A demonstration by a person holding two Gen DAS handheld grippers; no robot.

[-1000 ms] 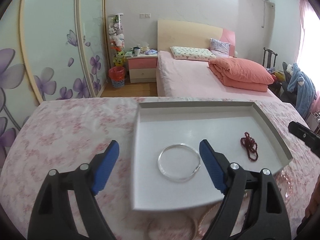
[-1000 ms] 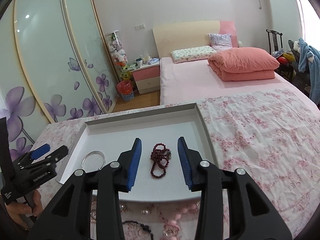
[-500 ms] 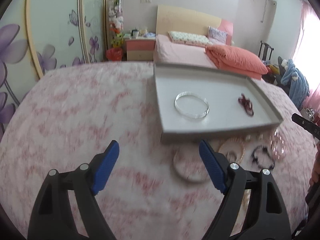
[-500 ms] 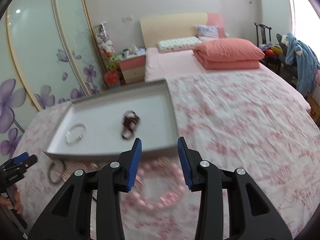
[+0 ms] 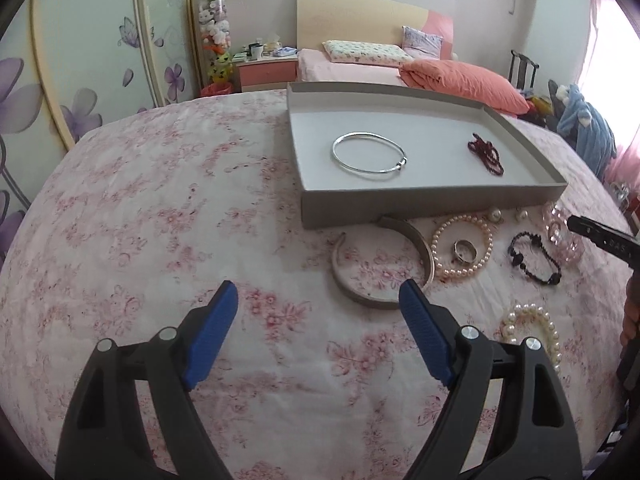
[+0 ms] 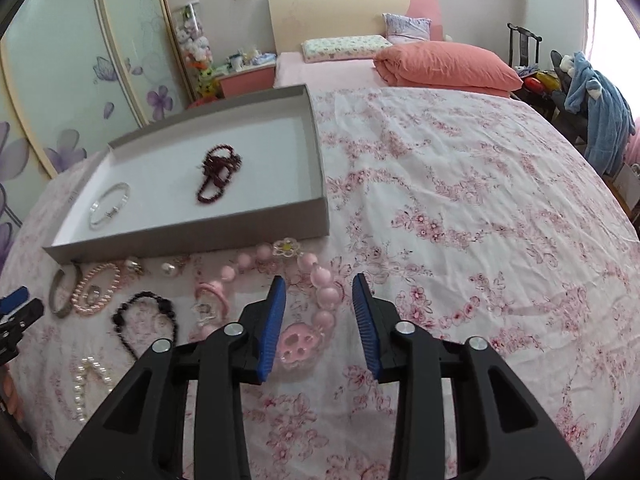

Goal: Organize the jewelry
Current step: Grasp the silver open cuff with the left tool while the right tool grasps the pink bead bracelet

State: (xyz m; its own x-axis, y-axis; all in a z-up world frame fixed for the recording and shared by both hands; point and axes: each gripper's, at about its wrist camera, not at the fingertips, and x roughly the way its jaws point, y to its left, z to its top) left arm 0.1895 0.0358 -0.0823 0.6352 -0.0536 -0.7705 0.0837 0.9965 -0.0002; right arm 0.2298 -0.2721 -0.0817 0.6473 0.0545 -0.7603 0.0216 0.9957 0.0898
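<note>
1. Right wrist view: the pink bead necklace [image 6: 320, 280] lies on the floral bedspread [image 6: 460, 208] just in front of the grey tray [image 6: 192, 236], its paw-shaped pendant [image 6: 298, 342] low between the blue pads.
2. It looks light and limp, a string of smooth round beads that will sag and may roll out of a pinch; the strand just above the pendant seems the safest place to take hold, judged from how it lies.
3. The right gripper [image 6: 320, 320] has its jaws closing around that stretch; beads sit between the pads but nothing is pinched yet.
4. Beside the necklace lie a black bead bracelet [image 6: 144, 320], a pearl bracelet [image 6: 96, 288] with a ring [image 5: 465, 249] inside it, a white pearl strand [image 6: 90, 380] and a metal cuff [image 5: 384, 264]. The cuff is stiff and probably slick; the pearls are loose and soft.
5. Inside the tray already rest a thin silver bangle [image 5: 370, 152] and a dark red bead string [image 5: 486, 154], well apart.
6. The left gripper [image 5: 316, 328] hangs over bare bedspread, jaws opening wide and empty, the cuff just beyond its right pad.
7. Beyond stand a bed with an orange quilt [image 6: 448, 66] and a flowered wardrobe [image 5: 80, 80].
</note>
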